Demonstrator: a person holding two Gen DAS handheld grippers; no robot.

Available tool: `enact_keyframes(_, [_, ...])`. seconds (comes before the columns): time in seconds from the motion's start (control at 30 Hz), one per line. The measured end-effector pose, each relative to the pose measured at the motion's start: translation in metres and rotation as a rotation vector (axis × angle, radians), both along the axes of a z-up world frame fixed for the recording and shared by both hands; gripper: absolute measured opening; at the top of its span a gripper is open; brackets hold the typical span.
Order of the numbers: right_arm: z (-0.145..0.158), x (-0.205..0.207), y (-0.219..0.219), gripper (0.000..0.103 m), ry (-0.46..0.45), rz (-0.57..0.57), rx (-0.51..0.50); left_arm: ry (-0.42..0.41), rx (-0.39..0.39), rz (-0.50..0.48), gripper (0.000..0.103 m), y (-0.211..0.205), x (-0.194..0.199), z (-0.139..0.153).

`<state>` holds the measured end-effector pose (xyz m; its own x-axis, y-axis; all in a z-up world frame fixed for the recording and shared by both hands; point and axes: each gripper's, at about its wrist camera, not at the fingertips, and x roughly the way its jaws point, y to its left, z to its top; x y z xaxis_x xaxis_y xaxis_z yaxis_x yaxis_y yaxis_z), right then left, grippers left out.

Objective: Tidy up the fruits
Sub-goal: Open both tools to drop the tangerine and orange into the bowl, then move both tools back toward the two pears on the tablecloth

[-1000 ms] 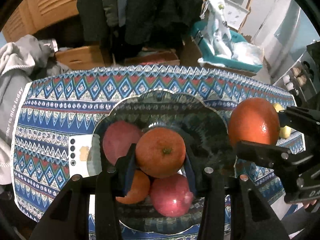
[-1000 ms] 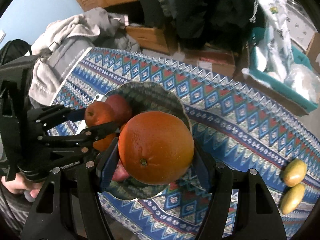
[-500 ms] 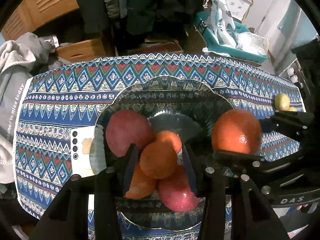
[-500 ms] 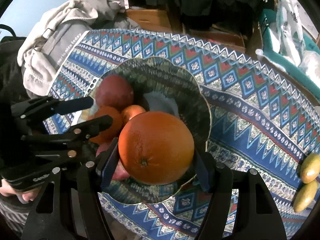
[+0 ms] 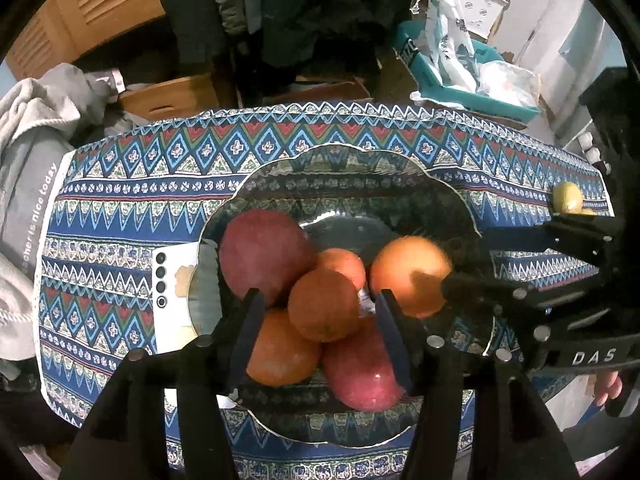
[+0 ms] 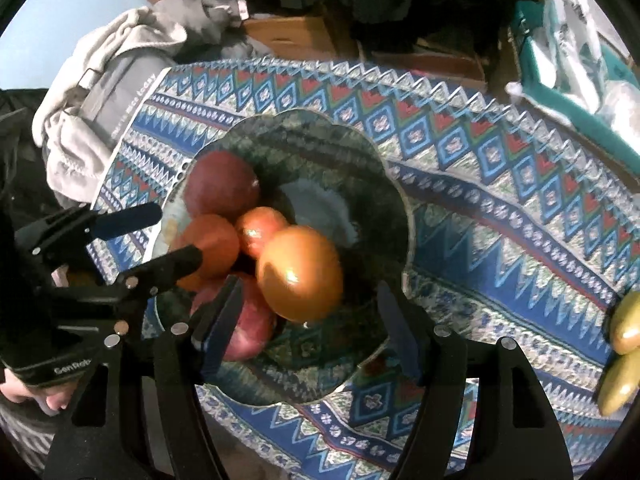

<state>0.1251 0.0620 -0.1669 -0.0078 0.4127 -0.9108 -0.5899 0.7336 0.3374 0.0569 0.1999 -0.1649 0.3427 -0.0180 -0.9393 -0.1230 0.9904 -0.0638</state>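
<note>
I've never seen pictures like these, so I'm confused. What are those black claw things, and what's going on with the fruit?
Those black claws are tools, not a robot. A person holds one hand-held gripper in each hand, and each has a small camera that looks along its two fingers. That is why the pictures look round and bent.

One picture is from the left hand-held gripper, the other from the right hand-held gripper. Each camera also sees the other tool off to the side.

Below them is a bowl on a patterned cloth. It holds oranges and red apples. The left jaws are opening around a small orange without squeezing it. The right jaws stand open around a big orange that lies in the bowl.

A phone lies beside the bowl, and yellow fruits wait on the cloth.
</note>
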Motion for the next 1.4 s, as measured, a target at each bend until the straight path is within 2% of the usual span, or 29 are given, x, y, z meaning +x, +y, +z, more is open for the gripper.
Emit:
enact_keyframes(0.13, [0.012,0.0,-0.009,0.07,-0.05,-0.018,-0.023,-0.01,-0.001,-0.007,0.06,-0.005,0.0,0.006])
enact_keyframes(0.2, [0.018,0.0,-0.013,0.072,-0.072,-0.026,-0.032,-0.02,0.004,-0.013,0.065,-0.009,0.0,0.01])
enact_keyframes(0.5, [0.051,-0.001,-0.037,0.075,-0.188,-0.058,-0.065,-0.065,0.015,-0.043,0.071,-0.028,0.002,0.029])
enact_keyframes(0.83, [0.078,-0.009,-0.071,0.077,-0.293,-0.091,-0.101,-0.102,0.007,-0.087,0.071,-0.053,0.002,0.047])
enact_keyframes(1.1, [0.089,-0.014,-0.112,0.078,-0.301,-0.146,-0.101,-0.138,0.016,-0.145,0.076,-0.082,0.002,0.063])
enact_keyframes(1.4, [0.093,-0.014,-0.162,0.079,-0.318,-0.216,-0.109,-0.157,0.036,-0.225,0.076,-0.124,0.001,0.074])
